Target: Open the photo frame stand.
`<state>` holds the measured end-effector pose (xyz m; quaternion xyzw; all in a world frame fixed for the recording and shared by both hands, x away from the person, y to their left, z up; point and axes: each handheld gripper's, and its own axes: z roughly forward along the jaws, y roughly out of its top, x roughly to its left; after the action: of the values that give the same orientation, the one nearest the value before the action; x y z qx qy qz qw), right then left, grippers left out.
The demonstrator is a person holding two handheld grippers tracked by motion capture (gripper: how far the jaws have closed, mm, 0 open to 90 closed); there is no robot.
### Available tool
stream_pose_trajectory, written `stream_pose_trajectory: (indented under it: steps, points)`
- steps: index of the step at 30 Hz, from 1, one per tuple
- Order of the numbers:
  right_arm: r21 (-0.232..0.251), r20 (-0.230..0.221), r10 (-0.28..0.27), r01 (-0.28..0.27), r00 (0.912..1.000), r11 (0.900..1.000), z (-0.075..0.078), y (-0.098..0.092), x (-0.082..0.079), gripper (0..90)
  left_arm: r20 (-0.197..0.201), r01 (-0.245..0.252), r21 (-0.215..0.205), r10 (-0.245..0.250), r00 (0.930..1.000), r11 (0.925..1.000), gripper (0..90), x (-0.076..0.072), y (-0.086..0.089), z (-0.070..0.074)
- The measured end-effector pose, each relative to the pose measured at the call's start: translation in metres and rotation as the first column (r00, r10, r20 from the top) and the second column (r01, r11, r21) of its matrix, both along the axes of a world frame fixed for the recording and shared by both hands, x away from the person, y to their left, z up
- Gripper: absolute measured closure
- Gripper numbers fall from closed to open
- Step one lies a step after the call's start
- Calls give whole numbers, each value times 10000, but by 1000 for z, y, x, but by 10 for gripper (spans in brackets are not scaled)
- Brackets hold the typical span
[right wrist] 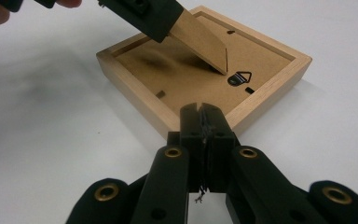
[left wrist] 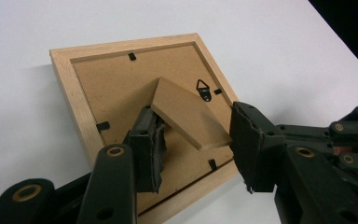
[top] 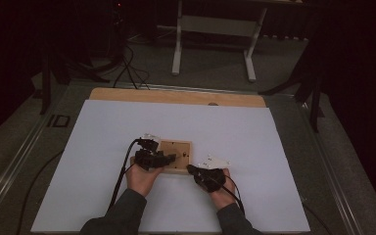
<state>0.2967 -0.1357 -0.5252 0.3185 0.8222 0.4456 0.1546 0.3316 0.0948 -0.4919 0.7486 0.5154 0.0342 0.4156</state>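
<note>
Pressed together, my right tongs [right wrist: 204,112] rest at the near edge of the wooden picture frame [right wrist: 121,70], lying face-down on the white table [top: 103,147]. My left tongs [left wrist: 193,140] straddle its raised stand flap [left wrist: 189,116], jaws apart. Left gripper view reveals black retaining clips [left wrist: 102,125] around the backing.

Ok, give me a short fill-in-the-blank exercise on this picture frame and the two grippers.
1. The square light-wood picture frame lies with its ____ side facing up.
2. The brown fibreboard stand flap sits between the fingers of the ____ gripper.
3. The fingers of the right gripper are ____.
4. The frame rests on a ____ sheet.

Missing words: back; left; shut; white
</note>
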Motion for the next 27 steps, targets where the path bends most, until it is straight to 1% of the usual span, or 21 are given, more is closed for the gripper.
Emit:
stream_pose_trajectory:
  steps: [7,12,15,18,23,27]
  points:
    - [-40,25,6,-6,10000,10000,0,1,0,880,-102,-54,-357,50,9999,9993,560,5,1,-2]
    - [-53,36,15,-15,10000,10000,0,1,0,880,-223,-115,-451,105,9997,9989,558,8,1,-2]
    - [-61,35,11,-11,10000,10000,0,1,-1,880,-279,-127,-391,116,9995,9992,564,9,0,-2]
    - [-56,27,21,-21,10000,10000,0,1,-1,879,-317,-83,-263,74,9995,9996,605,9,-1,-2]
    - [-47,33,74,-74,10000,10000,0,1,-1,875,-390,-98,-365,84,9992,9993,640,10,-1,-2]
    - [-58,39,89,-89,10000,9999,0,2,-1,876,-435,-146,-428,127,9990,9990,629,12,-1,-2]
